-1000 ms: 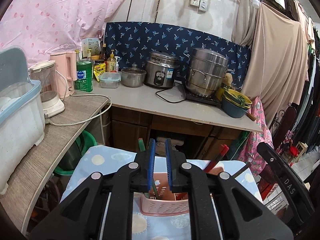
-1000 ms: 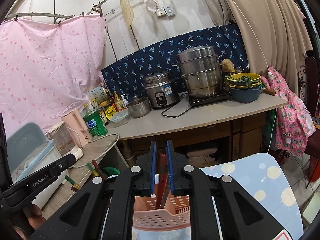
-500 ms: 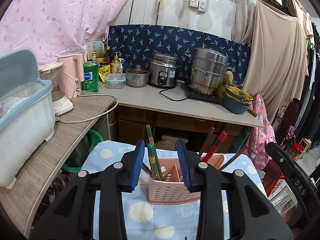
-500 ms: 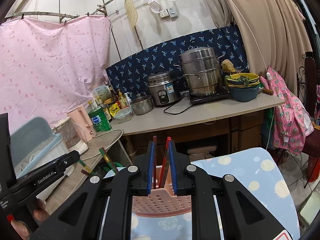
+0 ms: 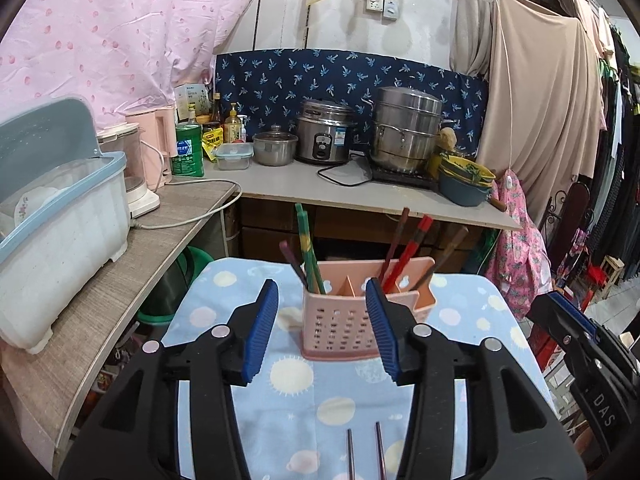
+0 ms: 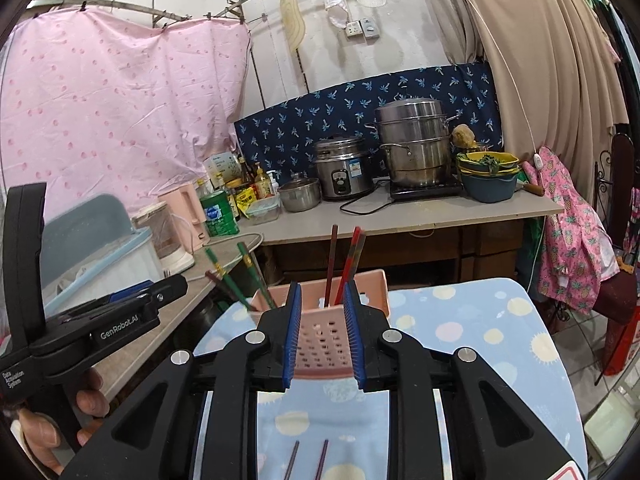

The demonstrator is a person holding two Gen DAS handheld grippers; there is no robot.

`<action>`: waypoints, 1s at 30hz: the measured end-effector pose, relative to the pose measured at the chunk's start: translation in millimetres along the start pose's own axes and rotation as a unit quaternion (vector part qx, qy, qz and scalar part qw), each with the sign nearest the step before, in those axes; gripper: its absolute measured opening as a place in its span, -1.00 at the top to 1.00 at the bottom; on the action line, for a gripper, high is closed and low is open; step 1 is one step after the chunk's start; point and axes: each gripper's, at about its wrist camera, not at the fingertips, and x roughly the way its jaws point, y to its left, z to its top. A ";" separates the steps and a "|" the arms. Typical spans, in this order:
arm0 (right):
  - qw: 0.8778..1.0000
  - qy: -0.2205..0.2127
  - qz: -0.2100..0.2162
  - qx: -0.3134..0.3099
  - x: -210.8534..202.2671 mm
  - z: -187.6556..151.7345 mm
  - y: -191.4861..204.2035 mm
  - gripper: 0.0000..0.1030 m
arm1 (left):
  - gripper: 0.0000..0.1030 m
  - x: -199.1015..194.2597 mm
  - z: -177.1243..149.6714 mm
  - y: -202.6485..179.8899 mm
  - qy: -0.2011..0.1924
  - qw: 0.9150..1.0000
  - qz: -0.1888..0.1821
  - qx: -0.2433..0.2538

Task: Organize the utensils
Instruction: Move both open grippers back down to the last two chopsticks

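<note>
Though unseen leftward, hand [image 6: 52, 420] rightward.

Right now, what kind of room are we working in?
Likely a home kitchen: a steel rice cooker and stacked steel steamer pot sit on the grey counter, beside a pink perforated chopstick holder.

Left gripper [image 5: 322, 304] jaws just opened wide — green chopsticks [image 5: 307, 254] released, now standing in pink holder [image 5: 348, 320], left compartment. Right gripper [image 6: 323, 314] jaws just opened slightly — red chopsticks [image 6: 349, 266] free in holder. Both grippers drawn back from holder; two more chopsticks [image 5: 364, 454] on cloth now visible.
</note>
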 end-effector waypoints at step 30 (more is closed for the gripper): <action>0.990 0.136 -0.029 0.016 -75.4 -165.7 8.9 0.46 | -0.12 -46.4 -170.9 7.9 0.116 0.992 0.018 0.037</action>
